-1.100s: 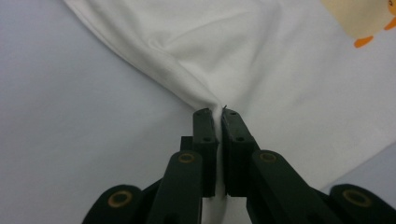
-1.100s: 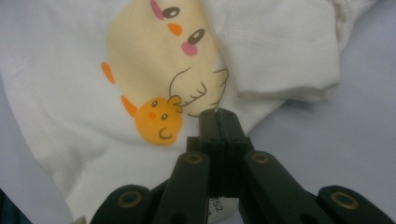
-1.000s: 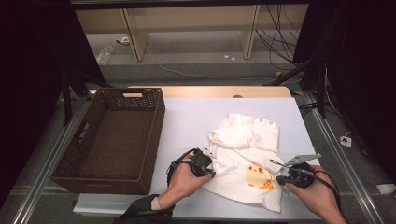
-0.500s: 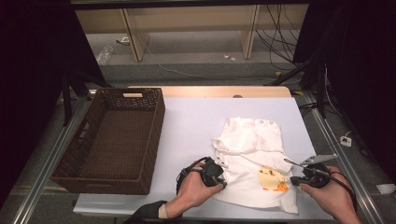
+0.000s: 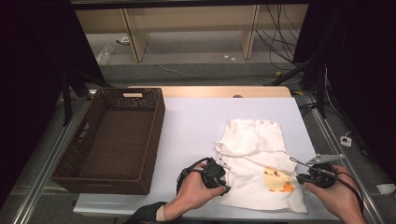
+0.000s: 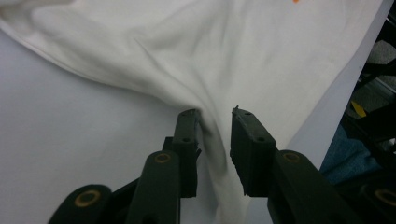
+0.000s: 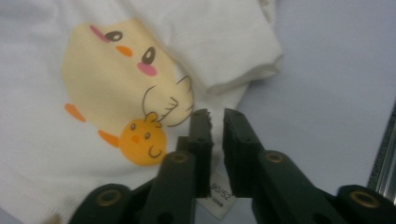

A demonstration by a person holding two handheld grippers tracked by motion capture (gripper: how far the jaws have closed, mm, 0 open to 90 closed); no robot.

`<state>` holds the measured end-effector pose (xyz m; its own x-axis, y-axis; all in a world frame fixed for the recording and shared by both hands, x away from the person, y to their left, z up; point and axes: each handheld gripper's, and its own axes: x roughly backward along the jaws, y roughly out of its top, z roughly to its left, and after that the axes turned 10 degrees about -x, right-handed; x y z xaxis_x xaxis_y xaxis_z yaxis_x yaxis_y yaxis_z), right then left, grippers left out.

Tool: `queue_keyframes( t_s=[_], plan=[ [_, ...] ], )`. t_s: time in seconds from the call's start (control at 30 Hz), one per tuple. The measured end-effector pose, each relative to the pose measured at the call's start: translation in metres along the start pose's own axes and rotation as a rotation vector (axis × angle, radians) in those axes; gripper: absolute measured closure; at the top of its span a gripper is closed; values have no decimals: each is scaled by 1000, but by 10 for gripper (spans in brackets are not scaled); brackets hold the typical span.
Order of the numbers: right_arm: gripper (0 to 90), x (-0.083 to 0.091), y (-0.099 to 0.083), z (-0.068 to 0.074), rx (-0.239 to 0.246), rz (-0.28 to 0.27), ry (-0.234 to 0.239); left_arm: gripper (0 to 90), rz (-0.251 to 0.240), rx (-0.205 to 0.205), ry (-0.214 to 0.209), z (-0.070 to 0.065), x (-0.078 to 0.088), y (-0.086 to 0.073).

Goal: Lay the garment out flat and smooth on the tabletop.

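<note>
White baby garment (image 5: pixel 257 161) spread flat on white table sheet (image 5: pixel 196 126), near its front edge, well right of brown wicker basket (image 5: pixel 112 140). Left gripper (image 6: pixel 215 116) at garment's lower left corner: jaws parted, just been opening, ridge of cloth running up between them, touching the left pad, clear of the right one, so no clamp. Bulk of the fabric fanning out ahead of the tips. Right gripper (image 7: pixel 215 116) at garment's lower right corner: jaws a narrow slit apart, just been opening, hem and size label (image 7: pixel 218 196) lying under and between them, not pinched. Printed yellow chick (image 7: pixel 126 93) just left of the tips; folded sleeve cuff (image 7: pixel 238 56) ahead of them.
</note>
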<state>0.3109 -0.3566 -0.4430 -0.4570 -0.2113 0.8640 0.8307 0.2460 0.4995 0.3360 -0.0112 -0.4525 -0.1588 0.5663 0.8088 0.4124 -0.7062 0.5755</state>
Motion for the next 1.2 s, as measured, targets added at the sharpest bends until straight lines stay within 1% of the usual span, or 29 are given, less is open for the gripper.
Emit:
queue_keyframes(
  t_s=[0.07, 0.1, 0.13, 0.2, 0.3, 0.37, 0.4, 0.43, 0.47, 0.5, 0.53, 0.57, 0.6, 0.67, 0.73, 0.8, 0.9, 1.0, 1.03, 1.1, 1.17, 1.2],
  plan=[
    [732, 3, -4, -3, -43, -10, 11, 658, -23, 11, 22, 3, 4, 0],
    [717, 5, -8, -4, -69, -22, 22, 638, -20, 14, 25, 5, 4, 0],
    [703, 6, -10, -4, -83, -23, 30, 629, -2, 15, 23, 6, 2, -2],
    [674, 6, -17, -6, -117, -7, 62, 615, 20, 17, 12, 6, -2, -5],
    [657, 5, -29, -5, -169, 22, 107, 627, 45, 13, 2, 4, -6, -9],
    [661, 4, -35, -4, -177, 40, 118, 645, 57, 10, -3, 3, -8, -11],
    [667, 4, -37, -4, -165, 54, 119, 657, 65, 8, -7, 2, -9, -11],
    [675, 3, -38, -3, -172, 56, 122, 681, 74, 7, -11, 1, -9, -11],
    [702, 3, -38, -2, -162, 57, 111, 705, 81, 6, -15, 1, -10, -11],
    [720, 3, -38, -1, -167, 66, 108, 723, 86, 0, -17, 0, -11, -12],
    [726, 3, -37, 0, -164, 75, 115, 738, 90, -5, -17, 0, -11, -12],
    [739, 3, -37, 3, -168, 75, 111, 745, 90, -7, -12, 0, -11, -12],
    [750, 3, -37, 4, -162, 77, 100, 755, 90, -7, -11, 0, -11, -12],
    [803, 3, -37, 6, -131, 89, 84, 781, 90, -14, -2, -1, -11, -13],
    [839, 3, -37, 8, -125, 90, 79, 816, 93, -18, 2, -1, -12, -13],
    [863, 2, -36, 8, -129, 90, 90, 843, 98, -12, -9, -2, -12, -13],
    [870, 3, -36, 7, -105, 96, 98, 856, 100, -13, -17, -4, -11, -13],
    [871, 5, -36, 4, -95, 114, 106, 856, 99, -14, -27, -6, -8, -12],
    [871, 6, -36, 3, -83, 125, 104, 855, 98, -10, -32, -7, -8, -12],
    [872, 9, -35, 2, -89, 127, 112, 852, 93, -6, -37, -7, -6, -13],
    [872, 11, -34, 0, -74, 130, 110, 844, 91, 0, -47, -8, -4, -14],
    [872, 13, -34, 0, -80, 131, 113, 833, 89, 8, -54, -9, -3, -14]
  ],
)
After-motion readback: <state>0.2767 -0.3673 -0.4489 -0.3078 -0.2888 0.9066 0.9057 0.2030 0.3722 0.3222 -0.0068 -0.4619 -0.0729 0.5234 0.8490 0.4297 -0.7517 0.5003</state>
